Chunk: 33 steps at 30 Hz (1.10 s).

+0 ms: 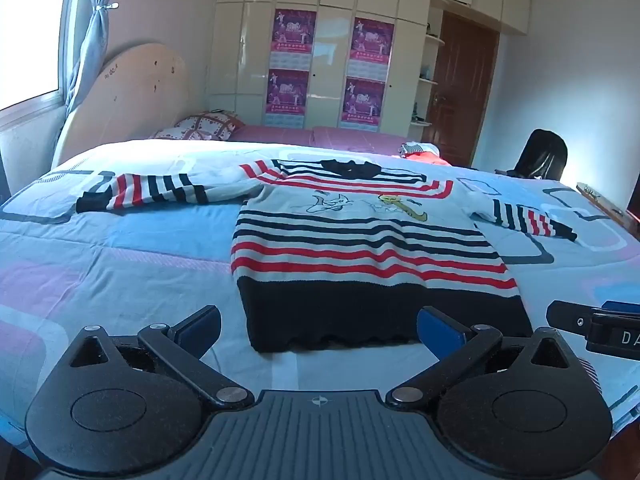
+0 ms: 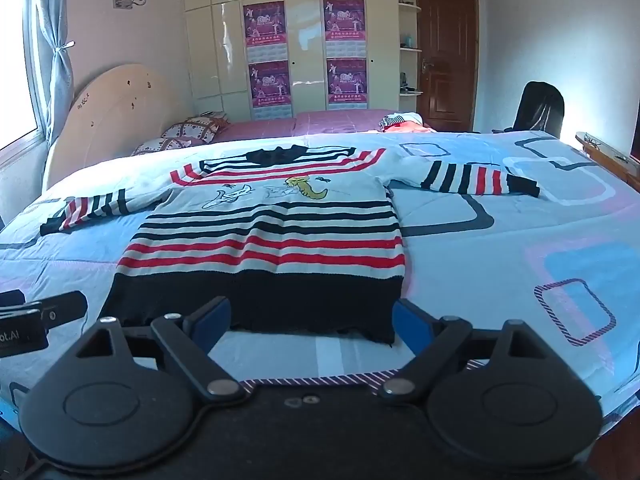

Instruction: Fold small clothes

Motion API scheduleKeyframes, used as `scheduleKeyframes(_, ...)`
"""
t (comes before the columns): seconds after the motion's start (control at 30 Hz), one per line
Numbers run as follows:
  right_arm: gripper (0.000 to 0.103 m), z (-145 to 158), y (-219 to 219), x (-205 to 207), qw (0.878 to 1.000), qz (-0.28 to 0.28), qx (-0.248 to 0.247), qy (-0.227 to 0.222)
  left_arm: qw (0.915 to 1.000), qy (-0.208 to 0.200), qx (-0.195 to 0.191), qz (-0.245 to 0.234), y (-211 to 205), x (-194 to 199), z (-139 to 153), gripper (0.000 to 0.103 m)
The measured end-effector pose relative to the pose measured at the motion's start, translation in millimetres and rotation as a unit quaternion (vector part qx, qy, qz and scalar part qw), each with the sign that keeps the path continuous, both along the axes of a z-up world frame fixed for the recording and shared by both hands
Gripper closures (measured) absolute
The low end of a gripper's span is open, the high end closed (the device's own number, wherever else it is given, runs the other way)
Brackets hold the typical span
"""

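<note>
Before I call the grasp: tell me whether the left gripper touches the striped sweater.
Apart. The left wrist view shows the left gripper open, with bedspread between its fingertips and the striped sweater's black hem.

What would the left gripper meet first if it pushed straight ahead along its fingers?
Most likely the black hem band of the striped sweater, spread flat on the bed. The left gripper is open and empty, with the hem just beyond its fingertips. Height above the bedding is unclear.

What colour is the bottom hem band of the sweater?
Solid black, clearest in the left wrist view: sweater, hem band.
</note>
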State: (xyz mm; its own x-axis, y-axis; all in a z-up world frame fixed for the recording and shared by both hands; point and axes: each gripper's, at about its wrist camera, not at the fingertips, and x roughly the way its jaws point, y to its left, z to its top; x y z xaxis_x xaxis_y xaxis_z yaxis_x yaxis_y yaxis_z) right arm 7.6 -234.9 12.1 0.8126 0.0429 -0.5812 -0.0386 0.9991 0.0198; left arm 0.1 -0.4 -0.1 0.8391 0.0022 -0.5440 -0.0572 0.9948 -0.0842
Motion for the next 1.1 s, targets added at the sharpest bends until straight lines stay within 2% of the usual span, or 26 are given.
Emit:
scheduleKeyframes(0.03,0.015,0,-1,0,1.000,0.000,0.001,0.000,0.9999,0.003,-0.013,-0.003,1,1,0,0.000)
scheduleKeyframes(0.57,0.015,-3,9,0,1.000,0.002,0.001,0.000,1.0000,0.000,0.009,0.003,-14,-2,-2,0.000)
scheduleKeyframes(0.63,0.015,-1,-10,2,1.000,0.010,0.008,0.002,0.9999,0.004,0.006,0.008,-13,0,-1,0.000)
scheduleKeyframes(1.1,0.015,-1,-15,9,1.000,0.013,0.007,0.006,1.0000,0.003,0.004,0.009,-17,7,2,0.000)
